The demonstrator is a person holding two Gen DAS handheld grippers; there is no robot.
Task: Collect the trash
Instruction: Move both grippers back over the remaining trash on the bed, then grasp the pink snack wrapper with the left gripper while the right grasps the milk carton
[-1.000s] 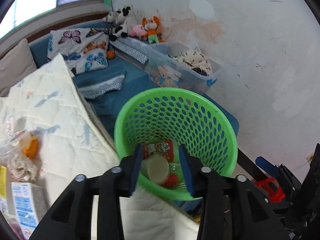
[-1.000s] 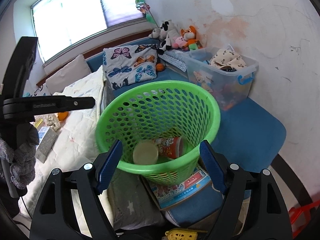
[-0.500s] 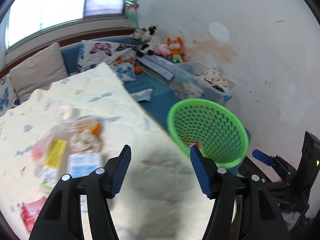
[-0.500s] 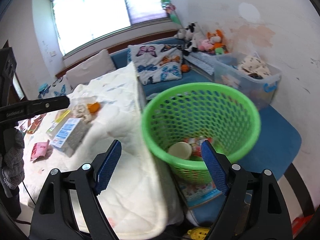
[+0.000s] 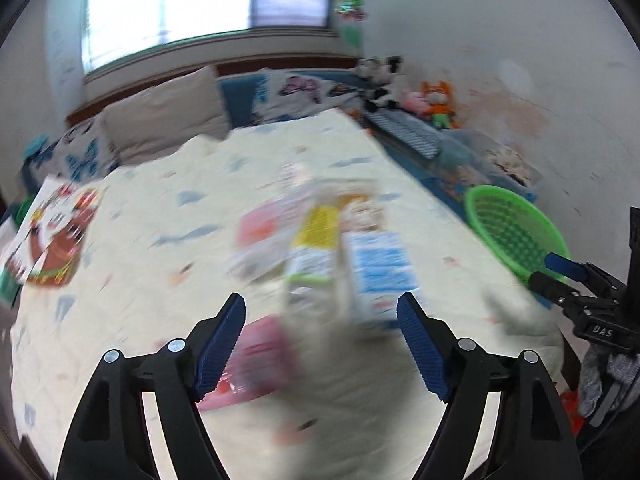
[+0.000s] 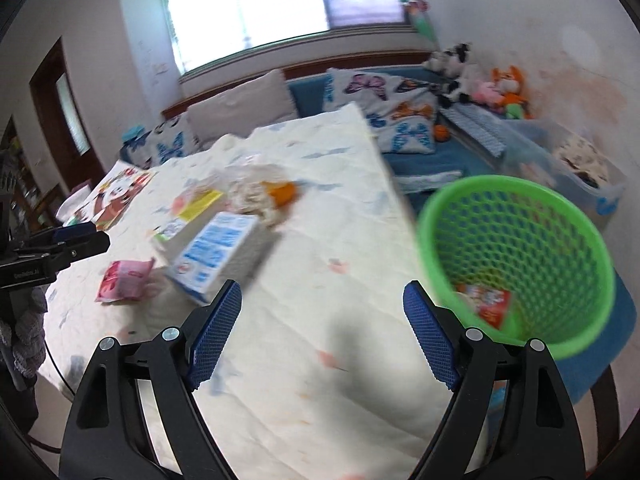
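Trash lies on the cream quilted table cover [image 6: 340, 240]: a blue-and-white carton [image 6: 216, 256], a pink wrapper [image 6: 124, 280], a yellow-labelled packet [image 6: 196, 204] and a clear bag with something orange [image 6: 272, 194]. The left wrist view is blurred; there the carton [image 5: 380, 272], the yellow packet [image 5: 316, 240] and the pink wrapper [image 5: 260, 356] lie ahead of my left gripper [image 5: 320, 340], which is open and empty. My right gripper [image 6: 320, 332] is open and empty above the cover. The green basket [image 6: 520, 256] stands to its right with a red packet [image 6: 488, 304] inside.
A picture book [image 6: 116, 196] lies at the table's far left. Behind are a blue bench with butterfly cushions [image 6: 384, 92], plush toys [image 6: 496, 88] and a clear storage box [image 6: 572, 156]. The green basket also shows in the left wrist view [image 5: 516, 232].
Both grippers have swung left, away from the green basket and over the table. The left gripper, narrow over the basket a second ago, now stands wide open.
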